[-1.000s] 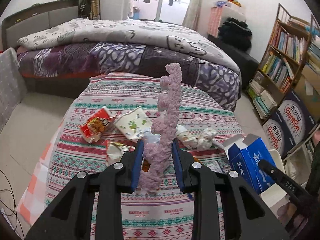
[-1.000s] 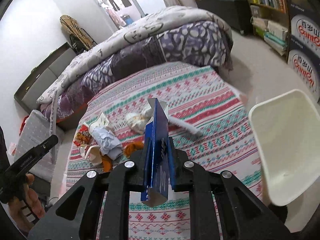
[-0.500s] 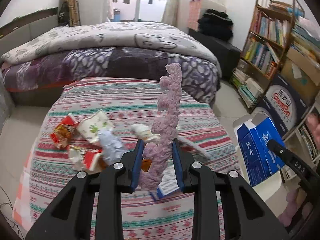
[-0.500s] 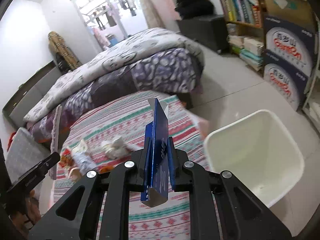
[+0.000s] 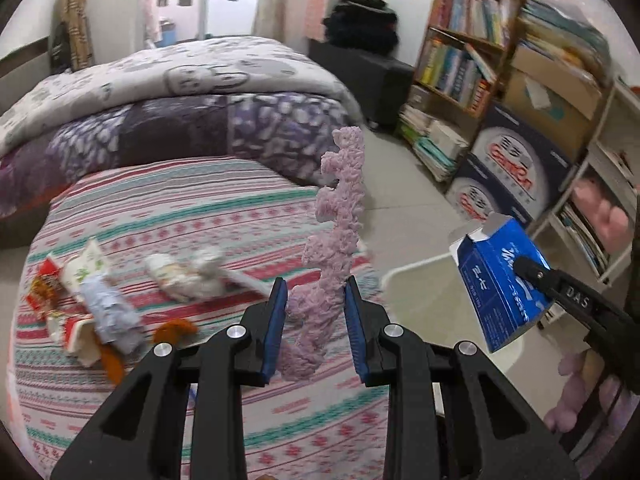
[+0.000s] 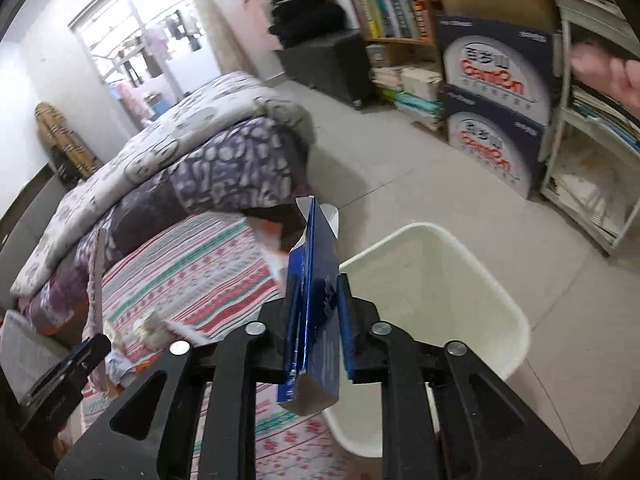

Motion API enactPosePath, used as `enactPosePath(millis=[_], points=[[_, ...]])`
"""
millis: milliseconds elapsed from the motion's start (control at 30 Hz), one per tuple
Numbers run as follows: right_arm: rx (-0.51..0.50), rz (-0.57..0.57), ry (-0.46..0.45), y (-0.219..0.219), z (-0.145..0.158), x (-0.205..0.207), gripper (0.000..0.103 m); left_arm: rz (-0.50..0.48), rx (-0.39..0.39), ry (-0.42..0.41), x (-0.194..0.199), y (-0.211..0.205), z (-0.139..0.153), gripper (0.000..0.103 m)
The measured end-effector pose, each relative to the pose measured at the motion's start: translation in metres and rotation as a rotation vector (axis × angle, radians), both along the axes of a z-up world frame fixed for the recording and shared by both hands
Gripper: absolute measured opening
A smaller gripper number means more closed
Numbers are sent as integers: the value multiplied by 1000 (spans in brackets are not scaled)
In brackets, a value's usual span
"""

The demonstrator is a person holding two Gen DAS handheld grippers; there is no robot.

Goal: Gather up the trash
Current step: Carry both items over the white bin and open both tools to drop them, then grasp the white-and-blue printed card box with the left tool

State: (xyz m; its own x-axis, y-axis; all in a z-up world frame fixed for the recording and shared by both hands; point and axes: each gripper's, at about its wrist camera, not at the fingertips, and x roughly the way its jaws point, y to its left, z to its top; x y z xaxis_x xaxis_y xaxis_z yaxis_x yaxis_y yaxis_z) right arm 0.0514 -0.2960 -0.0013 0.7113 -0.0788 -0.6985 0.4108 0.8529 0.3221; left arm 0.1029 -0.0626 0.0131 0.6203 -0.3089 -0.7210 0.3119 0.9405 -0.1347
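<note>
- Left wrist view: the left tongs (image 5: pixel 314 320) are clenched on a fuzzy pink strip (image 5: pixel 334 248) that stands upright between the blue pads.
- Only this view shows the litter spread on the striped table (image 5: pixel 208 208): a red snack wrapper (image 5: pixel 46 286), a crumpled paper cup (image 5: pixel 90 270), a crushed grey-blue wrapper (image 5: pixel 112 312), an orange scrap (image 5: pixel 176 330) and a white crumpled wad (image 5: pixel 186 274) with a white stick (image 5: pixel 244 280) beside it.
- At the right edge of this view the right tongs (image 5: pixel 524 266) grip a blue carton (image 5: pixel 500 284) held in the air above the white bin (image 5: pixel 404 272), of which only a piece of rim shows past the table edge.
- A bed (image 5: pixel 180 112) lies behind the table and a bookshelf (image 5: pixel 472 56) stands at the right.
- Right wrist view: the right tongs (image 6: pixel 314 312) are clamped on the blue carton (image 6: pixel 314 280), seen edge-on with its open top flap upward.
- This view alone shows the inside of the white bin (image 6: pixel 476 280), which stands on the floor (image 6: pixel 400 160) just beside the table (image 6: pixel 192 272); the visible part of its inside holds nothing, and the carton hangs by its near rim.
- The left tongs (image 6: pixel 86 354) appear at the lower left edge, with the pink strip (image 6: pixel 94 276) rising from them.
- Stacked printed boxes (image 6: pixel 496 100) stand by the shelves on the right.
</note>
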Motion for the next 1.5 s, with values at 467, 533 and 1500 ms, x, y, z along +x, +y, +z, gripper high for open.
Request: enactPosePath(millis=[467,533,1500], points=[[30,-206,-76,-68,16,-35,67,-160,-13,75,-7,-93,-21,29],[47,-221,-79,-73,16,-39,69,-185,-21,95,-10,-99,-27,29],[-160,-56,-47,13,20,-15,96,-93,301,64,-12,-35,-48,81]])
